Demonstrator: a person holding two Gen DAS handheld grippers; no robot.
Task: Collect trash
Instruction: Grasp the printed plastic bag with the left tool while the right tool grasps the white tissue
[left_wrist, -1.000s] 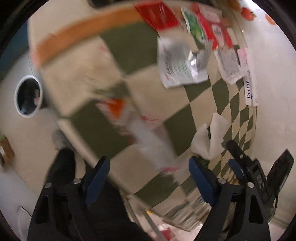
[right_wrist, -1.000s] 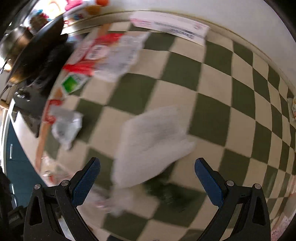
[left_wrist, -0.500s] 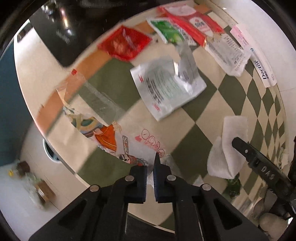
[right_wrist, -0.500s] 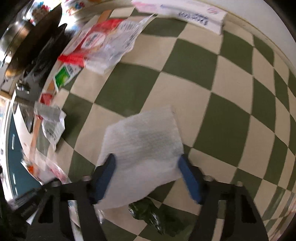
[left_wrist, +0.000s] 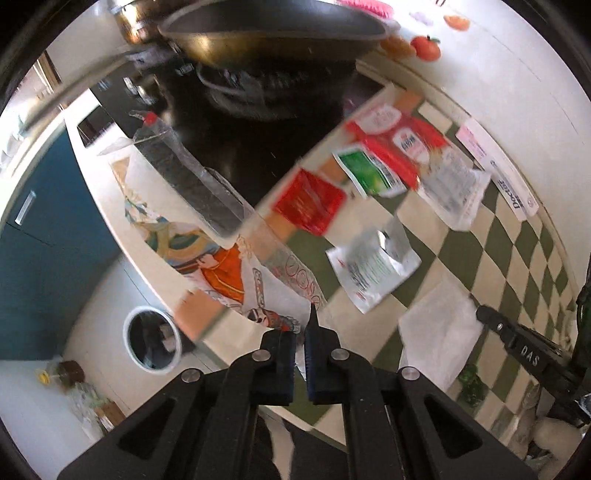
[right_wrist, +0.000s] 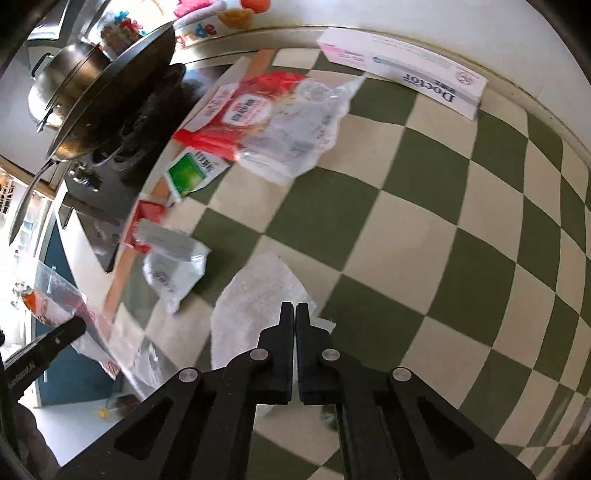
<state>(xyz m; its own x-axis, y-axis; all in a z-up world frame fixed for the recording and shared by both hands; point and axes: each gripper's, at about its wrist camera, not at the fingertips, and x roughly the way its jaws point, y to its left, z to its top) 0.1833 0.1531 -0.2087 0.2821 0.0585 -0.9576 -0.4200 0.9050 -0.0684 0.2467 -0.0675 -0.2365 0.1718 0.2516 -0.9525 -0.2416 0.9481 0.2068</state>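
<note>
Nearest to me, the left gripper (left_wrist: 301, 328) has its jaws pinched shut on the corner of a clear printed wrapper (left_wrist: 236, 273), which hangs lifted off the worktop edge, its cartoon figure dangling over the floor. The right gripper (right_wrist: 294, 314) has its jaws pressed together on the white tissue (right_wrist: 255, 295), which looks peeled partly up from the green-and-cream checked cloth (right_wrist: 424, 229).

Just beyond lie a crumpled silver-white sachet (left_wrist: 373, 266), a red packet (left_wrist: 310, 203), a green packet (left_wrist: 369, 173), a red-and-white pouch (left_wrist: 395, 136) overlapping a clear bag (left_wrist: 454, 184), and the long "Doctor" box (right_wrist: 402, 74) against the wall. Farthest off a wok (left_wrist: 273, 33) sits on the black hob.

Down on the floor, below the worktop edge, stands a white-rimmed bin (left_wrist: 153, 343), well apart from both loads. To my eye, the careful way is to keep both grips firm, carry each piece clear of the edge without dragging its neighbours, and let go only once squarely above the bin's mouth, since tissue and film will drift.
</note>
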